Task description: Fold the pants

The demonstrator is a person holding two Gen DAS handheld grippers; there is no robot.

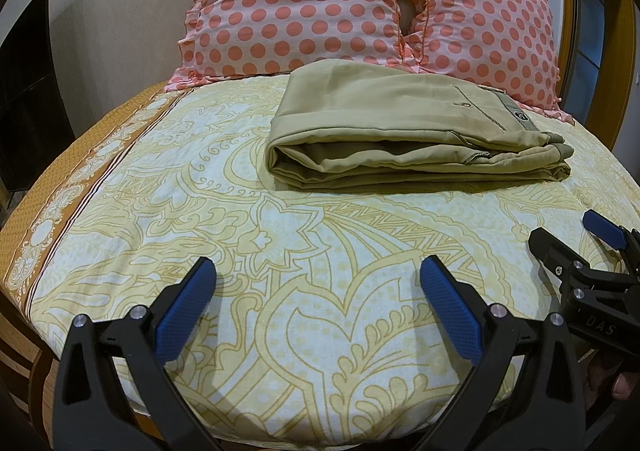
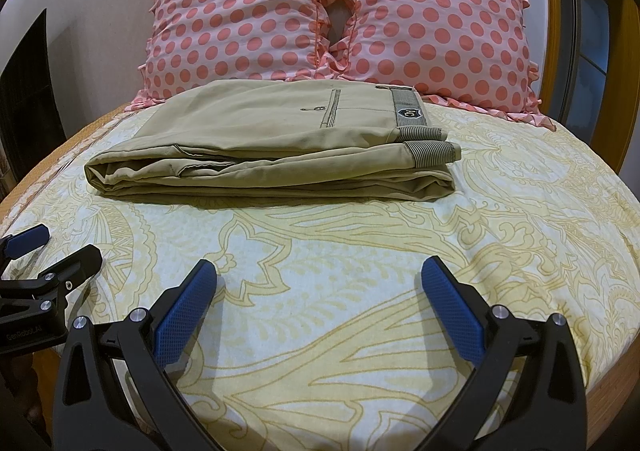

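Note:
Khaki pants (image 1: 400, 131) lie folded in a flat stack on the bed, waistband with a dark label to the right; they also show in the right wrist view (image 2: 272, 147). My left gripper (image 1: 318, 271) is open and empty, held over the bedsheet well short of the pants. My right gripper (image 2: 319, 271) is open and empty too, also short of the pants. The right gripper shows at the right edge of the left wrist view (image 1: 576, 247), and the left gripper at the left edge of the right wrist view (image 2: 52, 247).
Two pink polka-dot pillows (image 1: 296, 7) (image 2: 432, 31) lean at the head of the bed just behind the pants. The yellow patterned sheet (image 1: 280, 251) covers the bed. A wooden headboard (image 2: 560, 11) stands at the right, a dark object (image 1: 24, 91) at the left.

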